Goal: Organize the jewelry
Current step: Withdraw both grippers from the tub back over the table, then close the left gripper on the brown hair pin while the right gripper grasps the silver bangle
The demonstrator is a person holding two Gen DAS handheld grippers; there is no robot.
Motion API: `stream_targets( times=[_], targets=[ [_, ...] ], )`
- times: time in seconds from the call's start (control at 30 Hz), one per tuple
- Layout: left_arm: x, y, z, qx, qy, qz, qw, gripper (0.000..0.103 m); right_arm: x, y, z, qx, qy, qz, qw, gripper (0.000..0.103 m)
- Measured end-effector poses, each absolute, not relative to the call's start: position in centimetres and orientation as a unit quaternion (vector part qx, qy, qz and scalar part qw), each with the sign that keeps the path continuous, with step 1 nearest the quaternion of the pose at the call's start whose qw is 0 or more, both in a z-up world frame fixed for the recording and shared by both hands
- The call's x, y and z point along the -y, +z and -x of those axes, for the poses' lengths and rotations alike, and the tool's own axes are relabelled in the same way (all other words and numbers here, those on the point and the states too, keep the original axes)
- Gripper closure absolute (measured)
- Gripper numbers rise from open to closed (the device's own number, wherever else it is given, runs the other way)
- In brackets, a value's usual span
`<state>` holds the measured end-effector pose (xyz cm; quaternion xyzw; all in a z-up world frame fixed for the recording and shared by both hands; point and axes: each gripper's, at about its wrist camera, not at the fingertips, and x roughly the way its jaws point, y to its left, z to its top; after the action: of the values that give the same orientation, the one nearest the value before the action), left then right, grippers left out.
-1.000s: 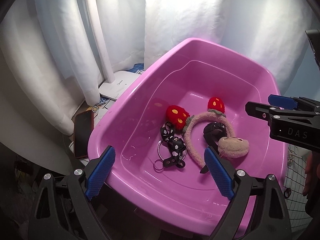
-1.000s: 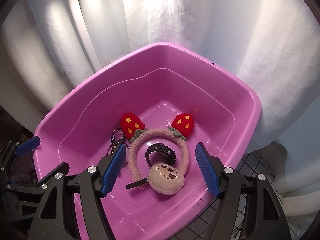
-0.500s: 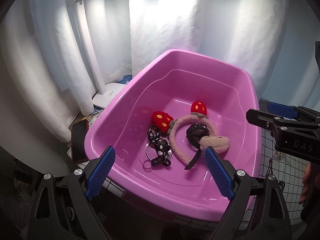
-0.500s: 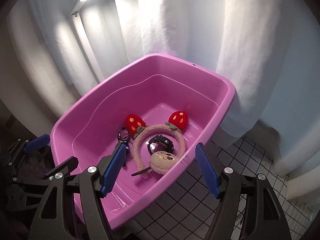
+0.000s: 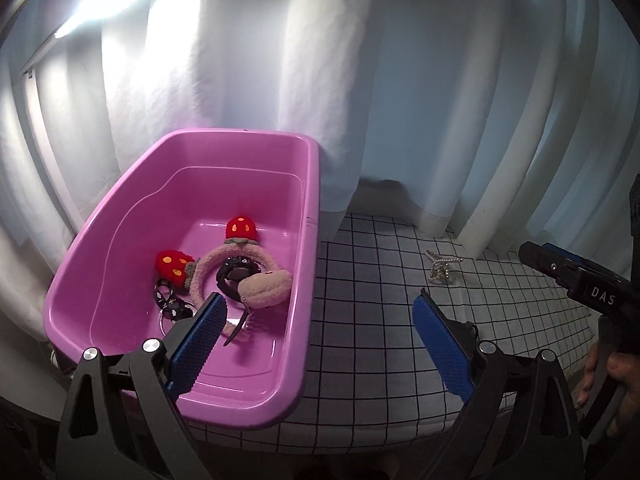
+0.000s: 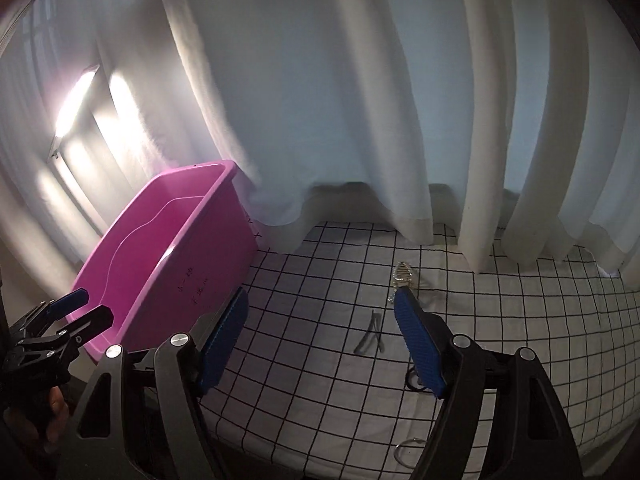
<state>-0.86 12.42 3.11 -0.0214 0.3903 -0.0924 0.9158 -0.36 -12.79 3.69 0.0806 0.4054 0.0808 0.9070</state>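
Right hand-held gripper (image 6: 320, 344): wide, empty, jaws just opened further. Left hand-held gripper (image 5: 316, 344): wide, empty, beside pink tub (image 5: 308, 280). Beaded chain (image 6: 402, 276) on checked surface (image 6: 320, 280), just ahead of right fingertip, long axis running away; nearer the right hand.

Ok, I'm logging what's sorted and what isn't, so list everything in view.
tub: one, pink, left on the cloth
headband: one, pink plush, red strawberries, in tub
watch: one, black, in tub
keychain strap: one, black, in tub
bead chain: one, silvery, on cloth
hair clip: one, dark, on cloth
ring: one, metal, near cloth edge
checked cloth: one, white
curtain: white, behind
left gripper: open, empty
right gripper: open, empty
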Motion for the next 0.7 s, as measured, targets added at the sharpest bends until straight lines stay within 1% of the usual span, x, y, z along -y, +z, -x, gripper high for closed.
stream_targets(
  times=[0.17,0.3,0.53,0.7],
  targets=[
    [-7.4,0.0,-0.4,-0.427,-0.155,-0.008,0.891,0.010,18.8,0.6,5.0,-0.416,-0.010,-0.127,0.900,0.031],
    [-4.5,-2.6,-0.4,-0.444,-0.171,-0.027,0.879,0.010,21.1,-2.2,8.2,-0.431,-0.044,-0.153,0.888,0.031],
    [-2.0,-6.4,-0.4,-0.474,-0.153,-0.040,0.866,0.010,21.5,-7.4,11.3,-0.458,-0.048,-0.170,0.871,0.031],
    [-0.8,-8.1,-0.5,-0.472,-0.132,-0.061,0.869,0.010,20.5,-10.3,12.7,-0.457,-0.035,-0.173,0.872,0.031]
  ],
)
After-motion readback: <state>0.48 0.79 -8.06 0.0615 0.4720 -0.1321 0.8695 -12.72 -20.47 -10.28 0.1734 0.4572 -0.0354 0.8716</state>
